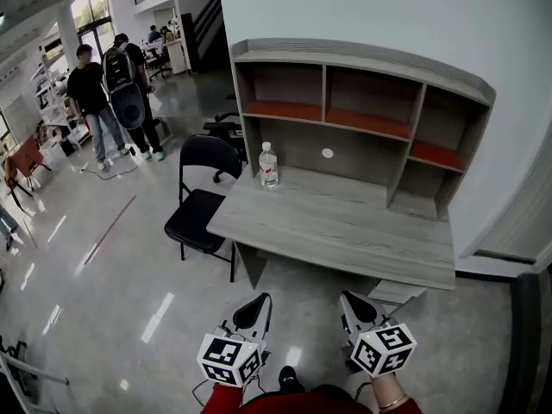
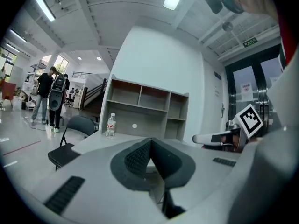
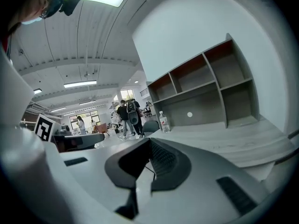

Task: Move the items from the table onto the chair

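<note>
A clear water bottle [image 1: 269, 165] with a red-and-white label stands upright at the back left of the grey wooden table [image 1: 345, 231]; it also shows as the bottle [image 2: 110, 125] and the bottle [image 3: 164, 122] in the gripper views. A black folding chair [image 1: 200, 205] stands just left of the table. My left gripper [image 1: 259, 303] and right gripper [image 1: 352, 301] hover side by side over the floor, well short of the table's front edge. Both have their jaws pressed together with nothing between them.
A shelf unit [image 1: 362, 115] with several open compartments rises along the table's back. Two people [image 1: 112, 93] stand far off at the upper left, with another chair [image 1: 226, 129] behind the folding one. A white wall [image 1: 388, 15] backs the desk.
</note>
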`<move>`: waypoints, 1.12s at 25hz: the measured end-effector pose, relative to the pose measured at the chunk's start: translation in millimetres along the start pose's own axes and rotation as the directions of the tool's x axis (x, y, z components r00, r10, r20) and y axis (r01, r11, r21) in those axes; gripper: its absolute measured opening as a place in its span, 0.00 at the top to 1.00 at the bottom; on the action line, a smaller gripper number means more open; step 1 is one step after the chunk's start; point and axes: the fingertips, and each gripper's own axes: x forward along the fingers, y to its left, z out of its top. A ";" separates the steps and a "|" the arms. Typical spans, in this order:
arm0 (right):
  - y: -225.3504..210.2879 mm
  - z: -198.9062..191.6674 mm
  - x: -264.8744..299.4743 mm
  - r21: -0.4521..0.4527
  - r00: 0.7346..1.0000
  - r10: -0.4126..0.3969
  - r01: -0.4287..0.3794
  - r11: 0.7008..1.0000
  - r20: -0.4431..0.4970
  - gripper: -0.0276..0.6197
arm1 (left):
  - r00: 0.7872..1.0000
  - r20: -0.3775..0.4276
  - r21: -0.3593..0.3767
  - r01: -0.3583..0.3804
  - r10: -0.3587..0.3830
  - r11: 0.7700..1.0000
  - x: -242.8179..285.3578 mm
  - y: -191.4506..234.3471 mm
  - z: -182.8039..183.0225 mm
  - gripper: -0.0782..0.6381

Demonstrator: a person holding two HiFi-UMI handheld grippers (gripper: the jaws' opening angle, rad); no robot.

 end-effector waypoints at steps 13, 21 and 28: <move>-63.9 65.5 176.4 -0.025 0.999 0.022 -0.023 0.999 -0.025 0.94 | 0.999 0.005 0.016 -0.053 0.053 0.998 159.5 119.7 44.8 0.88; -83.9 88.0 262.4 -0.010 0.997 0.044 -0.044 0.999 -0.065 0.94 | 0.997 -0.049 0.029 -0.060 0.061 0.998 236.0 180.0 51.9 0.88; -94.6 96.2 307.2 0.017 0.997 -0.056 0.057 0.998 -0.059 0.94 | 0.989 -0.144 0.050 0.019 -0.012 0.999 299.8 220.0 47.3 0.81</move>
